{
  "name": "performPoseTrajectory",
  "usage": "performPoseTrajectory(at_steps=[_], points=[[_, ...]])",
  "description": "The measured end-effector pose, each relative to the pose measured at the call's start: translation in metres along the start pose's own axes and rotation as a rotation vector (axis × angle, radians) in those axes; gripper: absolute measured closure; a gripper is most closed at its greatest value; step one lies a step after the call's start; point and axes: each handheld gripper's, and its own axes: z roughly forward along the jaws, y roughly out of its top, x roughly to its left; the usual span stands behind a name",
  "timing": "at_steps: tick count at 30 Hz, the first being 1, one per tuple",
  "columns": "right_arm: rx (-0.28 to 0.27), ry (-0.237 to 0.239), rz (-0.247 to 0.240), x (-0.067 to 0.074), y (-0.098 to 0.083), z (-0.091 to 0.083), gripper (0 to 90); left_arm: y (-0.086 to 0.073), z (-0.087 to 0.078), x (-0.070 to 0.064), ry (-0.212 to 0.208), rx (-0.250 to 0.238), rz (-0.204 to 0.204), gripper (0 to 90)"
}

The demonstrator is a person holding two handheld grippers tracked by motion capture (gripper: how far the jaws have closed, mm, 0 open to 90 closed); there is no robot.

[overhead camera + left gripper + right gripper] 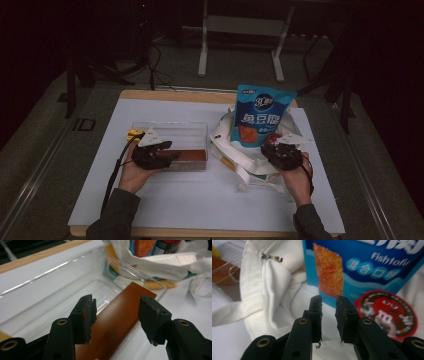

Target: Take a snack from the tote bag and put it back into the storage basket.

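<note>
A clear plastic box (170, 128) lies at the table's left, with a flat brown slab (192, 156) along its near side. My left gripper (172, 156) hovers over that slab, open; in the left gripper view the jaws (116, 307) stand apart on either side of the brown slab (117, 325) without pressing on it. To the right, a white cloth bag (235, 150) holds an upright blue snack pouch (262, 117). My right gripper (329, 305) is open by a narrow gap with nothing in it. It points at the blue pouch (362, 267) and a red round M&M's lid (387, 313).
A yellow item (134, 134) lies at the clear box's left end. The cloth bag's straps (247, 175) trail toward the near edge of the white mat (200, 200). A metal zip pull (272, 257) hangs on the bag's fabric. A metal stand (240, 25) is beyond the table.
</note>
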Motion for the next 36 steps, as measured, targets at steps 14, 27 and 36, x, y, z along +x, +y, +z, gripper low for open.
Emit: performPoseTrajectory(at_steps=[14,27,36], points=[[0.015,-0.051,0.02,-0.02,0.019,0.002,66.0,-0.007,0.007,-0.027,-0.082,-0.008,0.074,58.4],[0.017,-0.099,0.08,-0.039,0.04,-0.001,54.1,-0.015,0.014,-0.044,-0.118,0.009,0.104,57.6],[-0.033,-0.12,0.099,-0.049,0.059,-0.001,40.2,-0.023,0.02,-0.049,-0.149,0.027,0.115,56.6]])
